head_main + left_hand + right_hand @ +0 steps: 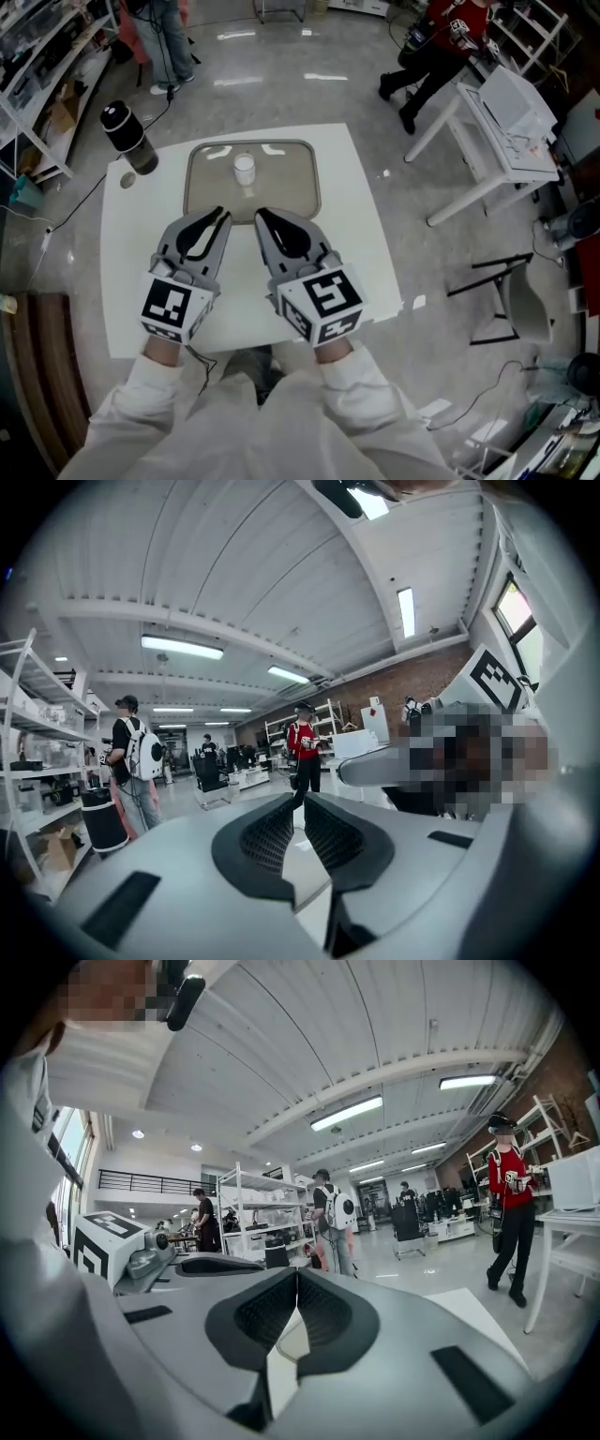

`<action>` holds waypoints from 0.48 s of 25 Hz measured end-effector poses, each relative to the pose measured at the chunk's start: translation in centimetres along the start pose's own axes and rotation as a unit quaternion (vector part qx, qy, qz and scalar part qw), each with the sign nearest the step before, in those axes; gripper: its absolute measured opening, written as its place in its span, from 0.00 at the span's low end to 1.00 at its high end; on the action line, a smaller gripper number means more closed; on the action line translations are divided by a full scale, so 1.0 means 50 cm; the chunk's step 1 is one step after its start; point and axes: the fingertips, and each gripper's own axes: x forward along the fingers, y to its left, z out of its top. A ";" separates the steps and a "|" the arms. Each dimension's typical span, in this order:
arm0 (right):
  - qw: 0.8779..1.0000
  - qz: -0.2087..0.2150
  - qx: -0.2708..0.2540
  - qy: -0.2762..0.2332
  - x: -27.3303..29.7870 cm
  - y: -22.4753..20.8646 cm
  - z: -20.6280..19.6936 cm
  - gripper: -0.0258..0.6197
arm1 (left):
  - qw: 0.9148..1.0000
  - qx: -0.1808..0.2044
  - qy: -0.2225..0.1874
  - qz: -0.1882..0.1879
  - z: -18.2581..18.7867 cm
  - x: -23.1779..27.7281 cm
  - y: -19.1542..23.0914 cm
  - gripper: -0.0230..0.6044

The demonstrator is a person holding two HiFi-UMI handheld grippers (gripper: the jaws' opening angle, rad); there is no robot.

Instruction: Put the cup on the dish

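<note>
1. Task item: the small white cylindrical cup [244, 170] is standing upright on the shallow beige dish with rounded corners [292, 184], in the upper centre of the head view. The dish is lying on the square white table [361, 248]. Judged from this layout, the placement is looking complete.
2. Risk 1: the left gripper [222, 216] and the right gripper [260, 217] are hanging at the centre of the frame, with their tips over the near edge of the dish. Any push toward the top of the frame would be driving a tip into the cup. The cup is looking narrow and light, so it would probably be tipping or sliding off the dish.
3. Risk 2: the tall black cylindrical bottle [127, 136] is standing at the upper left corner of the table, just beside the dish. A sweep toward the left of the frame would be knocking it over.
4. Gripper state: the jaw tips of both grippers are meeting, and nothing is sitting between the pads of either one. Both are carrying nothing.
5. Pose: the 2 grippers are sitting side by side, close together and apart from the cup. They are pointing roughly level, so both gripper views are looking across the room more than down at the table.
</note>
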 end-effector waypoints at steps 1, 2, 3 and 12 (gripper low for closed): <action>1.000 0.003 -0.003 -0.002 -0.015 0.010 0.000 0.06 | 1.000 -0.001 -0.002 0.003 0.004 -0.015 -0.011 0.09; 1.000 0.006 -0.004 -0.002 -0.030 0.021 -0.001 0.06 | 1.000 -0.002 -0.003 0.006 0.007 -0.030 -0.022 0.08; 1.000 0.008 -0.004 -0.002 -0.044 0.031 -0.003 0.06 | 1.000 -0.002 -0.003 0.008 0.009 -0.043 -0.033 0.07; 0.999 0.030 -0.007 0.026 -0.149 0.097 -0.046 0.06 | 1.000 -0.013 0.017 -0.014 0.005 -0.115 -0.152 0.05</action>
